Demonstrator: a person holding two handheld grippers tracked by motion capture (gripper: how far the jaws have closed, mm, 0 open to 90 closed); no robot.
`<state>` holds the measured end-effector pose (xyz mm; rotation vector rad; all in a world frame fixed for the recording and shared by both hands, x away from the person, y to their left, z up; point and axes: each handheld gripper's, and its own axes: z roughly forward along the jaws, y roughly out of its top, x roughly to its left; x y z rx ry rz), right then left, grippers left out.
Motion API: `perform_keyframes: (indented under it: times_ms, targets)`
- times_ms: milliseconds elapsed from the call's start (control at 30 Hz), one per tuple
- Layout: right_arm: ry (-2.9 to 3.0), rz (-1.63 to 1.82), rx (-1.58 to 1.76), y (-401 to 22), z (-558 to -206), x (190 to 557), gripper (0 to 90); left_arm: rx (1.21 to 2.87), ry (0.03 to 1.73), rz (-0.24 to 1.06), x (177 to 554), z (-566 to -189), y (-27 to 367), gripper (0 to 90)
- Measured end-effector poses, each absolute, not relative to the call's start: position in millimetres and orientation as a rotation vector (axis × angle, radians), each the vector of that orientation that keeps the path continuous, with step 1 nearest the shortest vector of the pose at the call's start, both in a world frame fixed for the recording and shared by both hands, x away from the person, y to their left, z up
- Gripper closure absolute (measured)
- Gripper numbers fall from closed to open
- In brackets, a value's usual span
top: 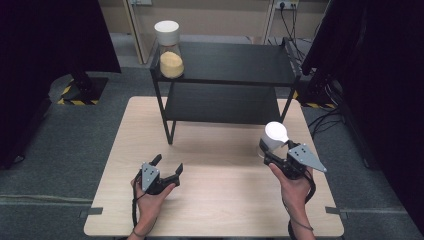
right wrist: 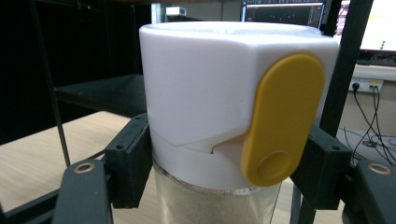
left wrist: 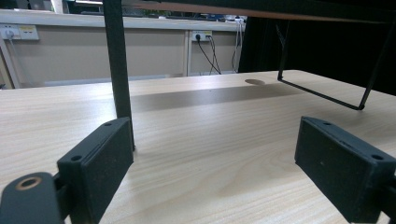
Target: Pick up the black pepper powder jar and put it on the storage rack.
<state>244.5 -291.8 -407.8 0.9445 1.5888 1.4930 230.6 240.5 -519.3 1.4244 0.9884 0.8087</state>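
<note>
Two white-lidded jars, one holding yellow grain on the shelf's top board (top: pixel 169 49) and one of pale powder clamped in a gripper (top: pixel 274 137), one black two-tier shelf (top: pixel 235 65), one wooden table (top: pixel 215 200), and two handheld grippers, left (top: pixel 170 166) and right (top: pixel 266 150).

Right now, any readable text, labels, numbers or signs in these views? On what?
No readable text anywhere.
White-lidded jar held in the right tongs: no print; its yellow tab is blank.
Jar on the black shelf: no label.
Monitor behind: lit lines, too small and blurred to read.
</note>
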Motion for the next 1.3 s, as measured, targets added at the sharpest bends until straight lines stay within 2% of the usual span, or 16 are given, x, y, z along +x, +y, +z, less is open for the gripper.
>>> perform_keyframes:
  times_ms: [1300]
  targets:
    - [1.473, 1.563, 0.908, -289, -356, 265, 30.4, 1.427, 0.992, 0.809, 231, -519, 240, 10.8]
